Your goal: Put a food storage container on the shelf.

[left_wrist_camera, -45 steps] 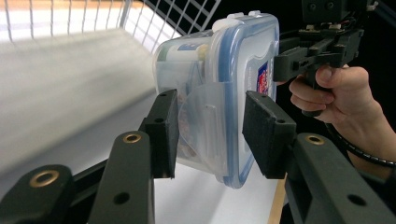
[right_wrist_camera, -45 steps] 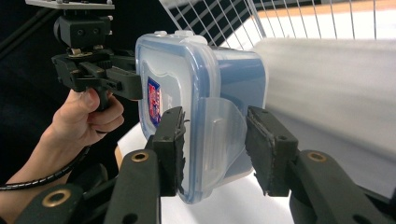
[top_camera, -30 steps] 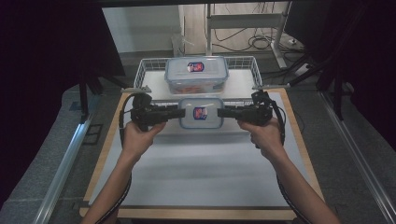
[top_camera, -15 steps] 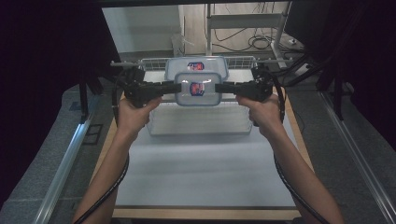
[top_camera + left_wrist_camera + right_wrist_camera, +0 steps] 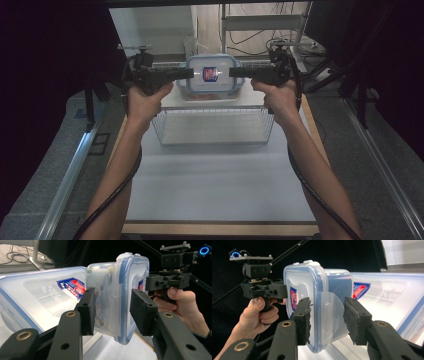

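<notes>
A small clear food container (image 5: 212, 75) with a blue-rimmed lid and a red-and-blue logo hangs in the air between the two grippers, turned on its side. My left gripper (image 5: 190, 74) is shut on its left end, and my right gripper (image 5: 232, 73) is shut on its right end. In the left gripper view the pads (image 5: 87, 310) press the container (image 5: 120, 302) across its lid and base. The right gripper view has that gripper's pads (image 5: 303, 317) on the latch end of the container (image 5: 322, 302). A larger container of the same kind (image 5: 45, 295) lies right behind and below it.
A wire basket (image 5: 215, 127) stands at the far end of the white mat (image 5: 215, 185), below the held container. A wooden table edge (image 5: 220, 229) runs along the front. Metal rails flank the table, and a cabled shelf stands behind it.
Both hands have lifted the small container off the table and carried it up and away, over the basket. The grip on each end has stayed the same.
</notes>
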`<state>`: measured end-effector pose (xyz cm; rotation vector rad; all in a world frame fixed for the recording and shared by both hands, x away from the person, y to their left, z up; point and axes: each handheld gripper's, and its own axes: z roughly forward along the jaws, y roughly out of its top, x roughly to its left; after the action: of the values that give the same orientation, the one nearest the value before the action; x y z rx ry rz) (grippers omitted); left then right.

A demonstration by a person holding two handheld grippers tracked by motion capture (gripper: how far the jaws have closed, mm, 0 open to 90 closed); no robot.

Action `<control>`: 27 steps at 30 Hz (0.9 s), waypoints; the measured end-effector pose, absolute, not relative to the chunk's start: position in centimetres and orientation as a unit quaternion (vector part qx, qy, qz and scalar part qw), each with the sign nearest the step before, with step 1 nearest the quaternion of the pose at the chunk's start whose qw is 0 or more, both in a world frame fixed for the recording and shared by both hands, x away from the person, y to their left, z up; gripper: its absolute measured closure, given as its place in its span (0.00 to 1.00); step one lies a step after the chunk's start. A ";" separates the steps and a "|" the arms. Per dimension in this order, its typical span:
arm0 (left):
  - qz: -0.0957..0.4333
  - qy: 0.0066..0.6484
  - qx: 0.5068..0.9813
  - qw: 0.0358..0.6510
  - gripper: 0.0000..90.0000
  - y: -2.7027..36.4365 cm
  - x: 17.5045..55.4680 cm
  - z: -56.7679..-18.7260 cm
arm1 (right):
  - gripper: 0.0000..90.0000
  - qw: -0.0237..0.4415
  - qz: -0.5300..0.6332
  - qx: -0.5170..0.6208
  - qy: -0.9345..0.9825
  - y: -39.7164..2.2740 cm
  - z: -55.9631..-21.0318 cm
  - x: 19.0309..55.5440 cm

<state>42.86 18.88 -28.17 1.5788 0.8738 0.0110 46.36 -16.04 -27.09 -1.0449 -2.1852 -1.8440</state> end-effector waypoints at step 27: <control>0.067 0.416 0.684 0.595 0.57 17.9 45.0 -28.6 | 0.59 0.044 -0.597 -0.371 -0.710 -14.9 -27.6 49.5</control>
<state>45.04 17.92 -28.57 1.5897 0.9671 0.1546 49.52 -14.90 -27.61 -1.1325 -2.1712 -1.8232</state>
